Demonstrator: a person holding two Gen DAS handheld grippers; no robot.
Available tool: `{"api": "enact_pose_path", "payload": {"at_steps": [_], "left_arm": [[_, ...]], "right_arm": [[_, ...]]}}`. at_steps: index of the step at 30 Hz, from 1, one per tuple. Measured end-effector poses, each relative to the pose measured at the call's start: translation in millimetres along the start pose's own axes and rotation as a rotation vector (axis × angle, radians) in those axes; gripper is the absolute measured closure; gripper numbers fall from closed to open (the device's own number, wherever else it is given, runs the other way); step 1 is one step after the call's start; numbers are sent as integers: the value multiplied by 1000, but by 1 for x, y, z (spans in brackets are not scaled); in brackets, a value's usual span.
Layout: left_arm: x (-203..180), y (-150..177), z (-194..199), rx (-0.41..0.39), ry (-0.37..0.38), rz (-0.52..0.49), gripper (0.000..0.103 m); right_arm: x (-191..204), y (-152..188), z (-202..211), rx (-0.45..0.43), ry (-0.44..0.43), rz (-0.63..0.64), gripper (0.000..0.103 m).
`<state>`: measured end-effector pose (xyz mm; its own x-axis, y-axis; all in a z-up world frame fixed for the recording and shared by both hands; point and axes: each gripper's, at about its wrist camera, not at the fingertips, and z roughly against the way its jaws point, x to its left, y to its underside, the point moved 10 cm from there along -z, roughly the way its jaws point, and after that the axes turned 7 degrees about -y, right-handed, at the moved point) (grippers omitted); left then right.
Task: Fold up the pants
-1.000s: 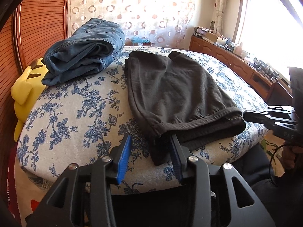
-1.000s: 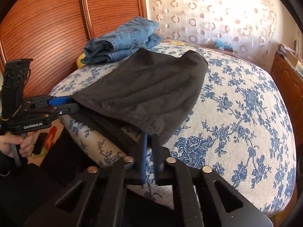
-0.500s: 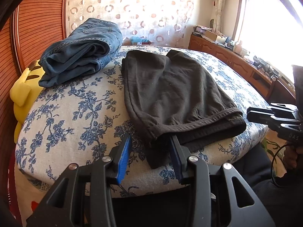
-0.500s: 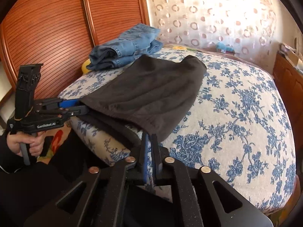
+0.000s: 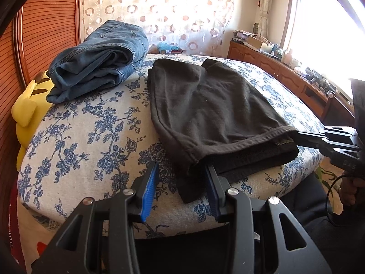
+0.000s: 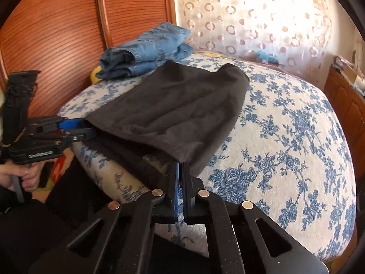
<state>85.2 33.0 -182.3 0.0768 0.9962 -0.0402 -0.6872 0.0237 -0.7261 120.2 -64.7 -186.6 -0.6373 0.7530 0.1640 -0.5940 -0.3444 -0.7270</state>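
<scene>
Since a second ago the left gripper (image 5: pixel 180 183) has drawn slightly back from the near edge of the bed (image 5: pixel 86 137), and the corner of the black pants (image 5: pixel 212 111) between its fingers now hangs a little lower over the bedside. The left jaws stand wide apart, released, with the dark corner lying loosely between the blue pads (image 5: pixel 149 191) but not pinched. The right gripper (image 6: pixel 181 182) has its jaws nearly closed, clenched on the hem at the other near corner of the pants (image 6: pixel 168 111); only a thin slit shows between the two fingers, and the cloth edge runs into it. In the left wrist view the right gripper (image 5: pixel 305 138) reaches in from the right side and meets the waistband corner.

The pants lie folded flat across the floral blue-and-white bedcover, their far end well up the bed and their near edge drooping over the side. A folded pair of blue jeans (image 5: pixel 98 59) sits at the far left corner of the bed, apart from the black pants. A yellow plush toy (image 5: pixel 27 111) is wedged between the bed and the wooden wall panel (image 6: pixel 57 34). A patterned curtain (image 5: pixel 159 11) hangs behind the bed, and a wooden cabinet (image 5: pixel 285 73) runs along the window side.
</scene>
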Motion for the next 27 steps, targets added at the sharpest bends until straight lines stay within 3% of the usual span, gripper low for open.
{"api": "enact_pose_path", "payload": {"at_steps": [12,17,21,27], "left_arm": [[1,-13,8,-59,1,-3,65],[-4,-15,7,-59,28,-17,92],[-4,-12,8,-54,31,-19,96],[-5,-4,16,-53,41,-25,97]], "right_arm": [[10,15,13,24,-51,6,103],[2,13,16,14,-54,-30,102],[-2,8,21,-3,-59,-51,101],[-6,-10,28,-39,-39,-53,92]]}}
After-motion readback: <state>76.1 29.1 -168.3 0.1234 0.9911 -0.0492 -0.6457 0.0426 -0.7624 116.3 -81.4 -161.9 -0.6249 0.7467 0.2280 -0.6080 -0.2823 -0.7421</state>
